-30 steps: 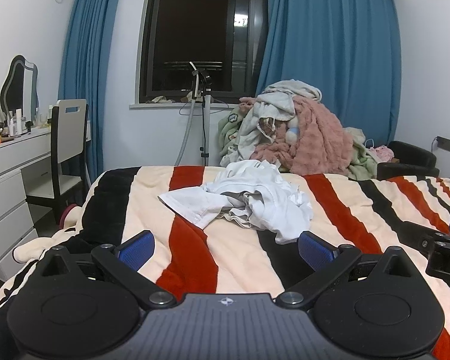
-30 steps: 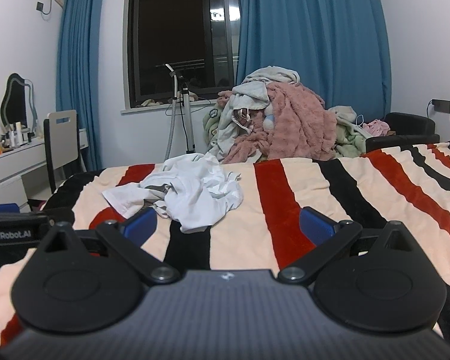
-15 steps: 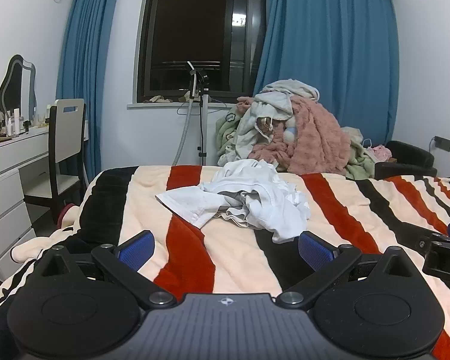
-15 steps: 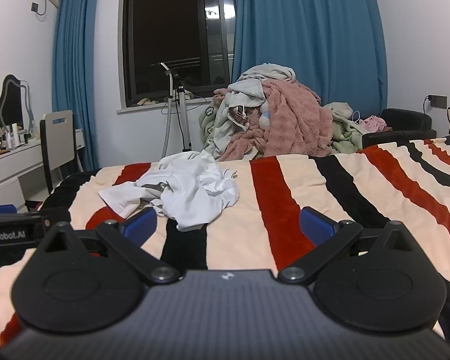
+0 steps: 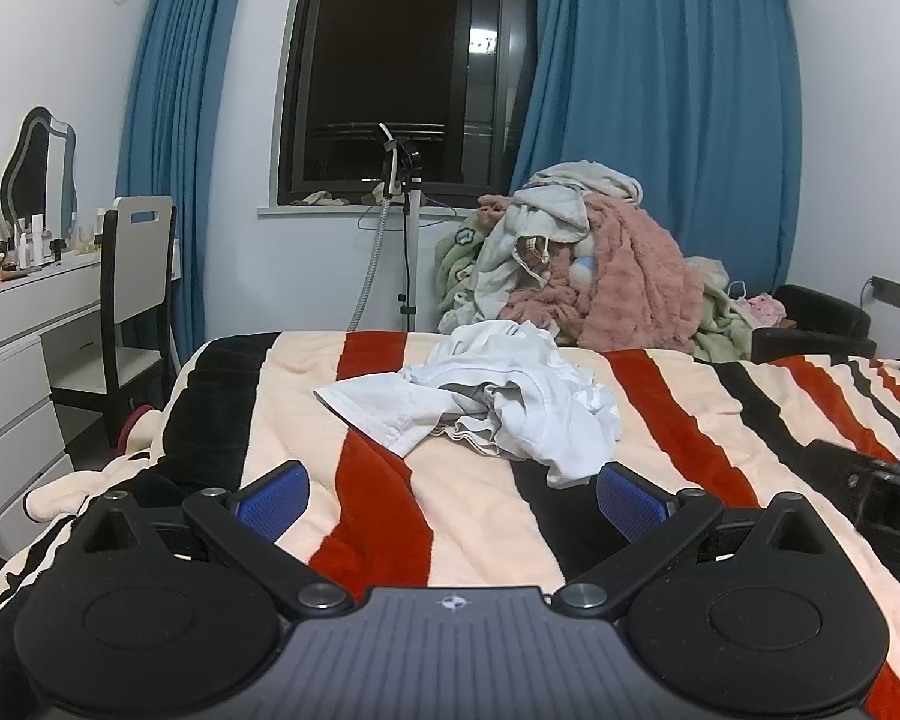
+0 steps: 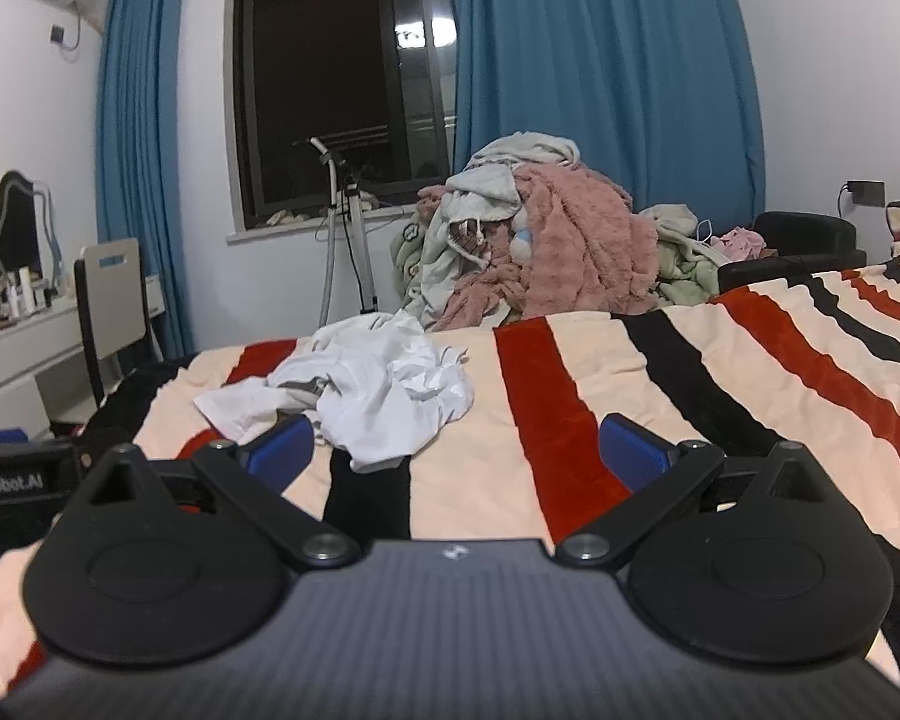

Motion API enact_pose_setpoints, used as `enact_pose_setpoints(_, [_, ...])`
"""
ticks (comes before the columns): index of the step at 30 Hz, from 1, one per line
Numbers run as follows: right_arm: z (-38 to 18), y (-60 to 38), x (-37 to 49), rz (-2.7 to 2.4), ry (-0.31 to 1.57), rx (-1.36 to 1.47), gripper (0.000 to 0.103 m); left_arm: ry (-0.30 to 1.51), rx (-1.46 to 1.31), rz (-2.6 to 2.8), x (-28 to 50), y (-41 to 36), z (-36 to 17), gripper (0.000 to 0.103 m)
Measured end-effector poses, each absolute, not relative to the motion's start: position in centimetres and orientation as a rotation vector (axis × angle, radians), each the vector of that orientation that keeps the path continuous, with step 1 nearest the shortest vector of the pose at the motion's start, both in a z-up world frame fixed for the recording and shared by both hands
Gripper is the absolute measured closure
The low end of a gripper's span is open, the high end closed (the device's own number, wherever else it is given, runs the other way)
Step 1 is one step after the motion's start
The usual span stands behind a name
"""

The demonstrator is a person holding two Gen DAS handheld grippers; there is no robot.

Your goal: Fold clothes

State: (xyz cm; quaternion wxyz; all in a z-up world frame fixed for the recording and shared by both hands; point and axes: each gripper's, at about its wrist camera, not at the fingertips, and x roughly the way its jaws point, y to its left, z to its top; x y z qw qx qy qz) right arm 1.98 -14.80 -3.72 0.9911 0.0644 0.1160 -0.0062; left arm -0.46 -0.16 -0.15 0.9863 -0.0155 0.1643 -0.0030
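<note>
Both my claws wide open, empty, over the striped blanket (image 5: pixel 480 516).
My left gripper (image 5: pixel 453 495) faces the crumpled white garment (image 5: pixel 498 402); my right gripper (image 6: pixel 456 450) sees "nRobot.AI" on its partner.

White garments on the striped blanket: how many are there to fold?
1 crumpled white heap is visible, lying mid-blanket ahead of both open tools. It may hold more than one piece; folds hide that.

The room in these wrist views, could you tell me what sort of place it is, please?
Most likely a home bedroom: a bed under a striped blanket, a white dressing table with a mirror, and a heap of clothes by the blue curtains.
</note>
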Motion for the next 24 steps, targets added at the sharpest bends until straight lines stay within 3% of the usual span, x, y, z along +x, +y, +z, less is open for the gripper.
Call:
enact_pose_setpoints(6, [-2.4,-14.2,2.3,-0.087,0.173,0.131,0.000,0.315,-0.038,0.008,-0.6,0.0,-0.2,0.000])
enact_pose_setpoints(16, [6.6,-17.1,3.4,-0.044,-0.120,0.304,0.000,0.204,0.033,0.138,0.7,-0.4,-0.2,0.000])
enact_pose_setpoints(24, [1.0,-22.2,5.4,-0.141,0.028,0.380,0.000,0.259,0.137,0.181,11.9,-1.7,-1.1,0.001])
